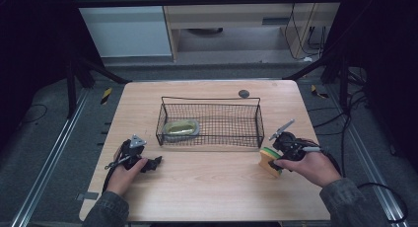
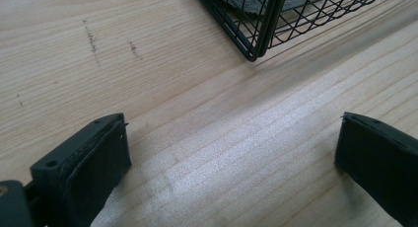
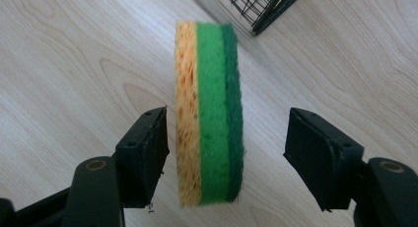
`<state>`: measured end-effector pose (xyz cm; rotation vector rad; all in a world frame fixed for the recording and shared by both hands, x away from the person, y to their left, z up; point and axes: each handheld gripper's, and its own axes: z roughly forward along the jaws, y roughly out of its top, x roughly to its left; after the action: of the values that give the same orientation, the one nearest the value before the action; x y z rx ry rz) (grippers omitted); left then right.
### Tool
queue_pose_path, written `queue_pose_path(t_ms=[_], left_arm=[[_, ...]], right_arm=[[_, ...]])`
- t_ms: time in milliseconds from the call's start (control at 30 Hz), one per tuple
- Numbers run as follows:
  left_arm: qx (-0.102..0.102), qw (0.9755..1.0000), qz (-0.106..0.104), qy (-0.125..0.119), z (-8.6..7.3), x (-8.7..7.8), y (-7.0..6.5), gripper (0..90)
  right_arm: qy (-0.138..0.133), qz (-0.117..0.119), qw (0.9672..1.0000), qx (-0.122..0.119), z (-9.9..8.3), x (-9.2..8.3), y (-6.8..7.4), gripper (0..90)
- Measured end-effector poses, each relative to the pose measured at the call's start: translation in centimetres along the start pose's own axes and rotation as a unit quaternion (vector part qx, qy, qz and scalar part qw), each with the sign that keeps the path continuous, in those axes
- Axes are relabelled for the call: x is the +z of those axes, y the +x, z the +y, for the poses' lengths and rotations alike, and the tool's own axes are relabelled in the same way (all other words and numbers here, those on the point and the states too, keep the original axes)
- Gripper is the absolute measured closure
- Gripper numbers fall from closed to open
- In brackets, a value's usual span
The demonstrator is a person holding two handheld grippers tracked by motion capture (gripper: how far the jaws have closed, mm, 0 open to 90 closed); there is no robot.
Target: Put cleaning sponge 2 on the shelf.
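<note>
A: The right tongs (image 3: 226,153) straddle the sponge (image 3: 209,113), which stands on edge on the counter (image 1: 207,187) just outside the wire basket's (image 1: 212,99) right end. One pad is against its yellow face; a clear gap shows on the green side, so it isn't gripped yet.

B: And the left tongs (image 2: 231,163)?

A: Wide apart, nothing between them, low over bare wood near the basket's left front corner.

B: So which step is this?

A: I'd judge the grasp on the sponge. Next the jaws need to squeeze it squarely, then lift it over the rim, clear of the tin (image 1: 181,129) already inside.
</note>
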<state>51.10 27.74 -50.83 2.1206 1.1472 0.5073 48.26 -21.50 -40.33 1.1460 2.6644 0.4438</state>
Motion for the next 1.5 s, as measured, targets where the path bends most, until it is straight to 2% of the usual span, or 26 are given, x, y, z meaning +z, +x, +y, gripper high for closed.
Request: queue_pose_path(t_ms=[100, 300, 533, 633, 933, 1067, 1233, 1500], left_arm=[[0.0, 1.0, 0.0, 0.0, 0.0, 0.0, 0.0, 0.0], [0.0, 1.0, 0.0, 0.0, 0.0, 0.0, 0.0, 0.0], [0.0, 1.0, 0.0, 0.001, 0.1, 0.0, 0.0, 0.0], [0.0, 1.0, 0.0, 0.001, 0.1, 0.0, 0.0, 0.0], [-0.001, 1.0, 0.0, 0.0, 0.1, 0.1, 0.0, 0.0], [-0.001, 1.0, 0.0, 0.0, 0.1, 0.1, 0.0, 0.0], [-0.001, 1.0, -0.001, 0.0, 0.1, 0.1, 0.0, 0.0], [-0.001, 1.0, -0.001, 0.0, 0.1, 0.1, 0.0, 0.0]], right_arm=[[0.009, 0.006, 0.9999, -0.004, 1.0, 0.0, 0.1, 35.0], [0.022, 0.014, 0.9995, -0.016, 1.8, 0.3, 0.3, 34.7], [0.034, 0.019, 0.999, -0.02, 1.7, 1.2, -0.1, 39.4], [0.038, 0.023, 0.9989, -0.014, 1.7, 1.6, -0.1, 41.4], [0.052, 0.03, 0.9978, -0.027, 2.0, 2.2, -0.1, 46.0], [0.058, 0.033, 0.9977, -0.017, 2.0, 2.3, -0.1, 49.1], [0.054, 0.034, 0.9978, -0.02, 1.9, 2.1, -0.4, 63.7], [0.03, 0.027, 0.9991, -0.011, 1.5, 0.4, -1.1, 63.9]])
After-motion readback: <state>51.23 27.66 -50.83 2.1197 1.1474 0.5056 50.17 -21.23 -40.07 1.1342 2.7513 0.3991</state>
